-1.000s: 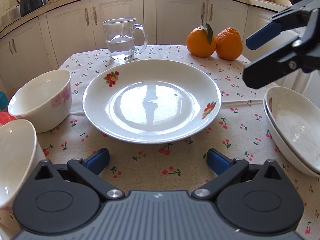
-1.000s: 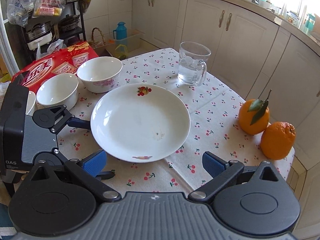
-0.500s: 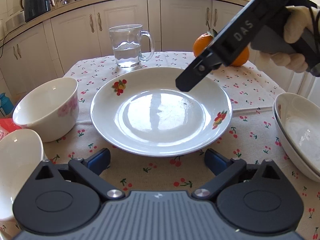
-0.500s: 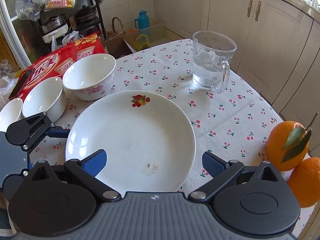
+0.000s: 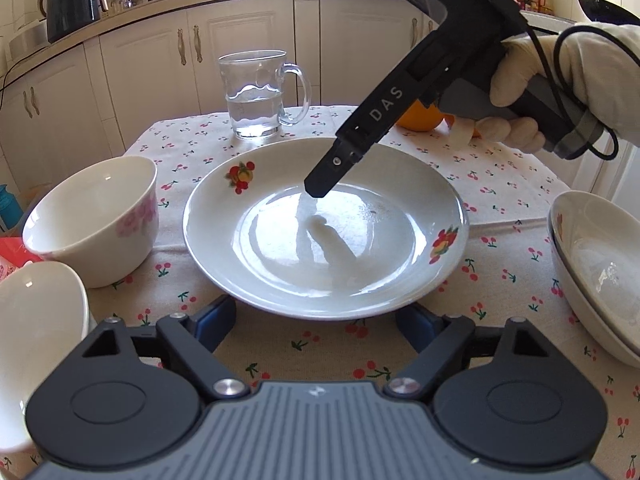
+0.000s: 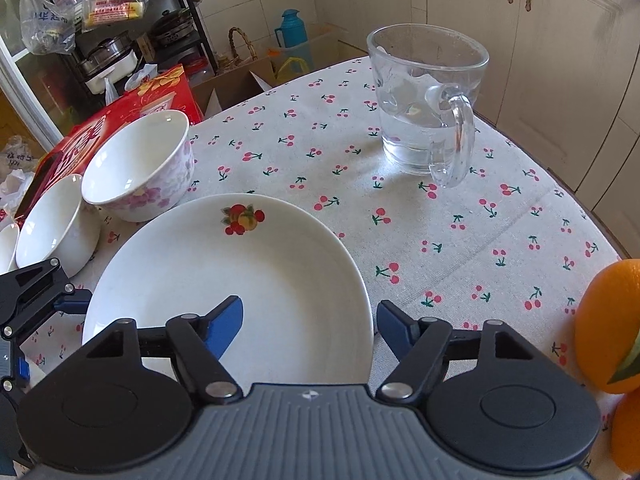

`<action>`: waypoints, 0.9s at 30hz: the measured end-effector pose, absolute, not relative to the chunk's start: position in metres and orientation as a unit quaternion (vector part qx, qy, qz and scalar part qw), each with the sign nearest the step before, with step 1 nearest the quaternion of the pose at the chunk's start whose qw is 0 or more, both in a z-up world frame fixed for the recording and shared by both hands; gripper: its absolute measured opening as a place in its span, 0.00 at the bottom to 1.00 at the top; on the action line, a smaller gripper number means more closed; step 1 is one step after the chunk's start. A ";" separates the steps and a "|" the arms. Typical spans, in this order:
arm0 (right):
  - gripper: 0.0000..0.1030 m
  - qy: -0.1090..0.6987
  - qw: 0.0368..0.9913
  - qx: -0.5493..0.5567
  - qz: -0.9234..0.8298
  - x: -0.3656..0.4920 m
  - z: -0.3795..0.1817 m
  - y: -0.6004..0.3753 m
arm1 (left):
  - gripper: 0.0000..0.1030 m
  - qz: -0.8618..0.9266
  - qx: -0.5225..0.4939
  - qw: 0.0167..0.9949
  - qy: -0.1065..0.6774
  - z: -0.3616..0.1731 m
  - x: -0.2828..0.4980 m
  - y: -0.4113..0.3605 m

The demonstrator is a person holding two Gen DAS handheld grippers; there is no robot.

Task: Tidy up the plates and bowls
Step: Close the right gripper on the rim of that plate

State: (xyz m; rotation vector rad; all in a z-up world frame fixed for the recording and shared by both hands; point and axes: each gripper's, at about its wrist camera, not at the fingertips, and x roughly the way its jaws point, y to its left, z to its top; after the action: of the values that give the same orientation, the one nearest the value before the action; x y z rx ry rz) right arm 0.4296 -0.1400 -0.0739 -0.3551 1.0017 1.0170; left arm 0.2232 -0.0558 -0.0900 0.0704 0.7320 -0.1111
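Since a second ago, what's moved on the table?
The right claw came in over the large plate and now straddles its rim, one finger inside, jaws closing. The left claw kept its place at the near rim, jaws also closing. Plate, bowls, glass mug and oranges stayed put.

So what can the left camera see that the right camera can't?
Only the left camera shows the stacked dishes at the table's right edge, the kettle on the counter and the gloved hand holding the right claw.

Only the right camera shows the red box, the blue flask on the floor and the hanging bags.

Both show the big plate, the glass mug, the flowered bowl and an orange.
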 end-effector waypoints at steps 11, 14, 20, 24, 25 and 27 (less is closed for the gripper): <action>0.69 0.462 0.725 -0.142 0.490 0.441 -0.075 -0.130 | 0.83 -0.060 0.043 0.931 0.358 -0.089 0.225 -0.057; 0.69 0.467 0.723 -0.129 0.493 0.442 -0.076 -0.133 | 0.82 -0.064 0.047 0.930 0.360 -0.089 0.224 -0.059; 0.69 0.475 0.717 -0.128 0.494 0.439 -0.074 -0.136 | 0.82 -0.073 0.051 0.927 0.364 -0.087 0.224 -0.055; 0.69 0.478 0.717 -0.126 0.492 0.436 -0.073 -0.140 | 0.81 -0.081 0.058 0.926 0.365 -0.087 0.221 -0.053; 0.69 0.478 0.717 -0.126 0.491 0.434 -0.073 -0.141 | 0.81 -0.082 0.059 0.925 0.365 -0.086 0.220 -0.053; 0.70 0.478 0.718 -0.124 0.491 0.431 -0.071 -0.142 | 0.81 -0.085 0.063 0.924 0.366 -0.085 0.218 -0.053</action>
State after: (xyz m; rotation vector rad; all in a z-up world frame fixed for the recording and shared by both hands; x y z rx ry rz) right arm 0.4313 -0.1424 -0.0714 -0.2748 1.0583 1.0857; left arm 0.2176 -0.0529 -0.0851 0.1302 0.7518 -0.1737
